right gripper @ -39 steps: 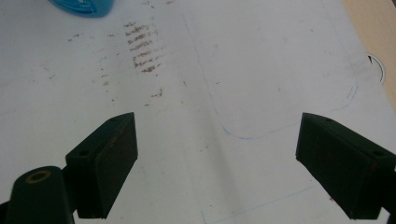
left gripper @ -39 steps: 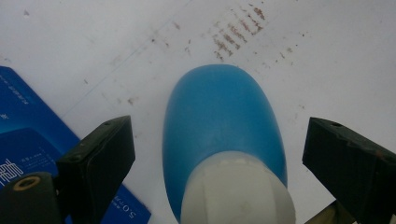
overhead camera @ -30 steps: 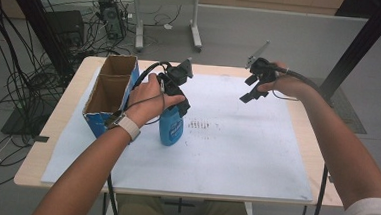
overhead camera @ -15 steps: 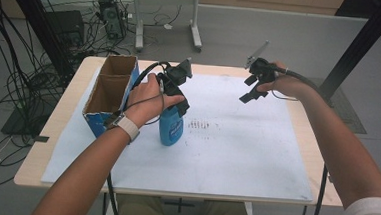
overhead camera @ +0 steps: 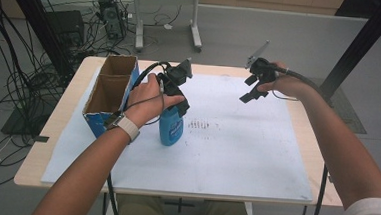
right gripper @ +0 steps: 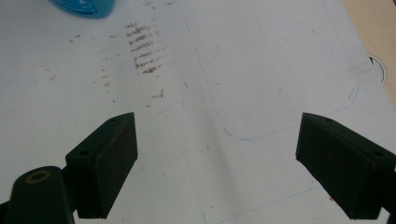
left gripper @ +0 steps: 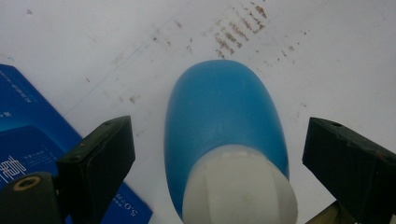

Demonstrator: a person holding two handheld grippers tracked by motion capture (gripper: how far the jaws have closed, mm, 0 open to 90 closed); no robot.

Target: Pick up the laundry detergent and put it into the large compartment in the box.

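High view: nothing has shifted over the last second. My left gripper hangs above the blue bottle, upright at 3 o'clock of the cardboard box.

Left gripper view: jaws apart, flanking the white cap without touching; grasp pending.

Right gripper view: right gripper spread wide, idle over the white sheet.

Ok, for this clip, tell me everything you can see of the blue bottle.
The blue bottle is smooth, slightly translucent plastic with rounded shoulders and a white cap. It stands upright on the white sheet, just right of the open cardboard box and left of some brownish smudges. The left gripper is right above it, jaws open on either side of the cap with gaps to both pads, so nothing grips it.
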